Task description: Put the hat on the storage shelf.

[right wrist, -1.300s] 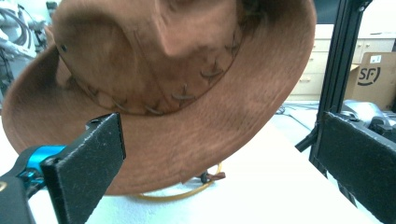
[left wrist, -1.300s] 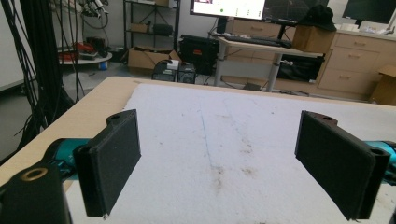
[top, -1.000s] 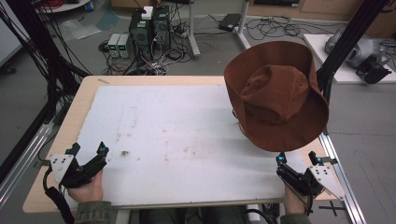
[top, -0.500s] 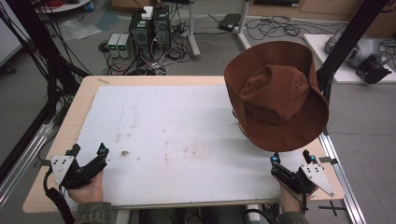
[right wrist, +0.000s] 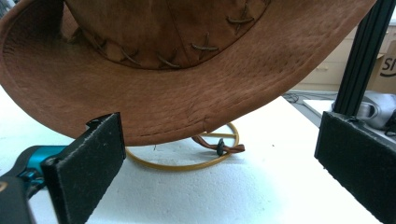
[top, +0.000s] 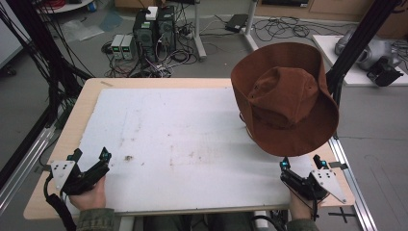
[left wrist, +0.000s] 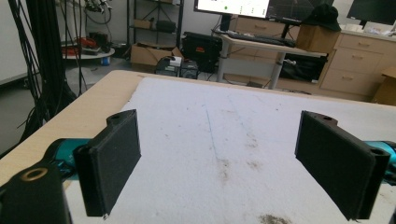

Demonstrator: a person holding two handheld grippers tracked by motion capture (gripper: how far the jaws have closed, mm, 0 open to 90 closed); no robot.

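Brown suede hat (top: 284, 98) is now approached: right gripper (top: 298, 161), jaws spread, has been edged nearer its brim; left gripper (top: 89, 155) is kept open, unmoved.

The cowboy hat (right wrist: 187, 88) looks like matt brown suede; the white foam board (top: 183, 144) is rough and stained.

Grey floor (top: 33, 101), cables (top: 284, 26), computers (top: 154, 29)
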